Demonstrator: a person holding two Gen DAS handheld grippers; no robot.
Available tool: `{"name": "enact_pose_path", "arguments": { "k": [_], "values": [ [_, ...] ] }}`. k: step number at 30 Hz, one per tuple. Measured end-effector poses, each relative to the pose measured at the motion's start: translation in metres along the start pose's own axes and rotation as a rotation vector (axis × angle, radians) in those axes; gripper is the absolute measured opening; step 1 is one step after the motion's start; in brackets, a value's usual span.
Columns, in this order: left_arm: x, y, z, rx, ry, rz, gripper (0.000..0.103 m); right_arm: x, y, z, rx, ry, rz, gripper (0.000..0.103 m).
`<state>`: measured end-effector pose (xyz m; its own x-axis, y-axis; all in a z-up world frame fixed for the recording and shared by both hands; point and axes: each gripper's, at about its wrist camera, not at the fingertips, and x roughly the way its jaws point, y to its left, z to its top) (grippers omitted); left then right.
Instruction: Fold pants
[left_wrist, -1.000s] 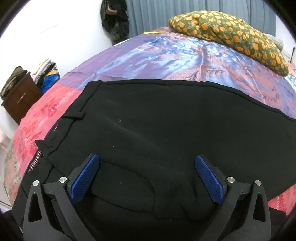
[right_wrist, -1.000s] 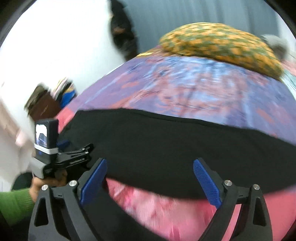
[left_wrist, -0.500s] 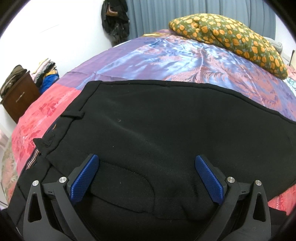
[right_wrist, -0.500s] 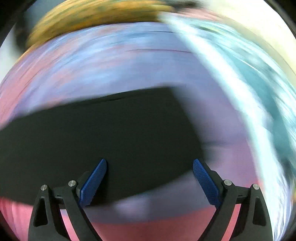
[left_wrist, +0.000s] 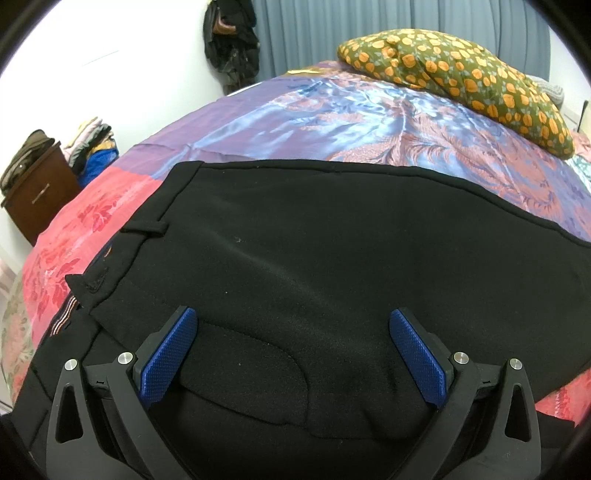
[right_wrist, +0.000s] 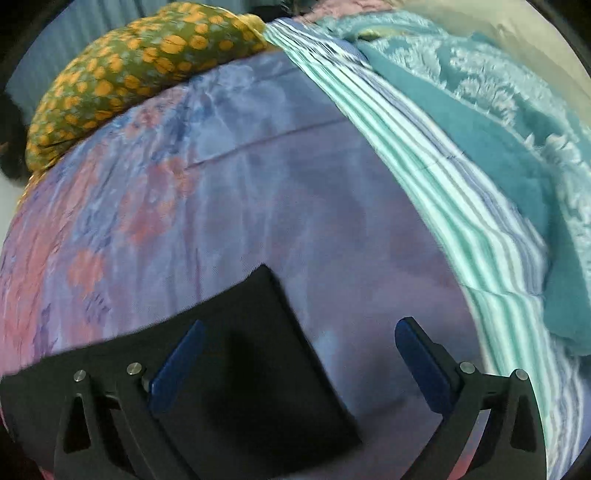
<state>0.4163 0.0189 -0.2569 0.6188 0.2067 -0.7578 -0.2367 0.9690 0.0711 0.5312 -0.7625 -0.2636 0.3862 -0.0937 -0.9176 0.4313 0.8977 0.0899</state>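
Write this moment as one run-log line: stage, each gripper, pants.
stage: fold not begun | left gripper: open over waist end | right gripper: open, jaws just widened, over leg hem | pants: flat on bedspread

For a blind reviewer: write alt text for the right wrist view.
The open right gripper hovers over the leg end of black pants lying on a purple bedspread. A spotted pillow and teal blanket lie beyond.
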Motion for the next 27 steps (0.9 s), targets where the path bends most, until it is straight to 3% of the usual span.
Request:
{"name": "enact_pose_path", "arguments": {
  "k": [3, 4, 5, 6, 7, 8, 12, 15, 20, 23, 25, 27],
  "values": [
    [-0.001, 0.000, 0.000, 0.000, 0.001, 0.000, 0.102, 0.024, -0.003, -0.001, 0.047, 0.075, -0.011, 0.102],
    [0.000, 0.000, 0.000, 0.000, 0.000, 0.001, 0.102, 0.022, 0.000, -0.003, 0.034, 0.056, -0.024, 0.094],
    [0.000, 0.001, 0.000, -0.001, -0.001, 0.000, 0.102, 0.019, 0.003, -0.004, 0.020, 0.033, -0.008, 0.067],
    [0.000, 0.001, 0.001, -0.001, -0.001, 0.000, 0.102, 0.015, 0.007, -0.006, 0.002, 0.015, 0.024, 0.047],
    [0.000, 0.001, 0.000, -0.001, 0.000, 0.000, 0.102, 0.011, 0.010, -0.007, -0.018, 0.009, 0.047, 0.017],
    [0.001, 0.001, 0.001, -0.002, -0.001, -0.001, 0.102, 0.006, 0.013, -0.010, -0.042, 0.008, 0.039, 0.008],
    [0.001, 0.001, 0.001, 0.000, -0.001, 0.001, 0.102, -0.045, 0.035, -0.039, -0.177, -0.088, 0.133, 0.008],
    [0.001, 0.001, 0.001, 0.002, 0.000, 0.004, 0.102, -0.099, 0.068, -0.085, -0.345, -0.153, 0.212, 0.008],
    [0.002, 0.001, 0.004, 0.006, 0.001, 0.012, 0.102, -0.179, 0.104, -0.223, -0.569, -0.153, 0.321, 0.008],
    [0.002, 0.000, 0.004, 0.009, 0.002, 0.017, 0.102, -0.198, 0.093, -0.294, -0.502, -0.091, 0.362, 0.008],
    [0.003, 0.000, 0.004, 0.011, 0.003, 0.019, 0.102, -0.195, 0.078, -0.335, -0.408, -0.043, 0.299, 0.009],
    [0.003, -0.001, 0.004, 0.014, 0.003, 0.023, 0.102, -0.182, 0.065, -0.364, -0.314, 0.002, 0.106, 0.032]
  ]
}}
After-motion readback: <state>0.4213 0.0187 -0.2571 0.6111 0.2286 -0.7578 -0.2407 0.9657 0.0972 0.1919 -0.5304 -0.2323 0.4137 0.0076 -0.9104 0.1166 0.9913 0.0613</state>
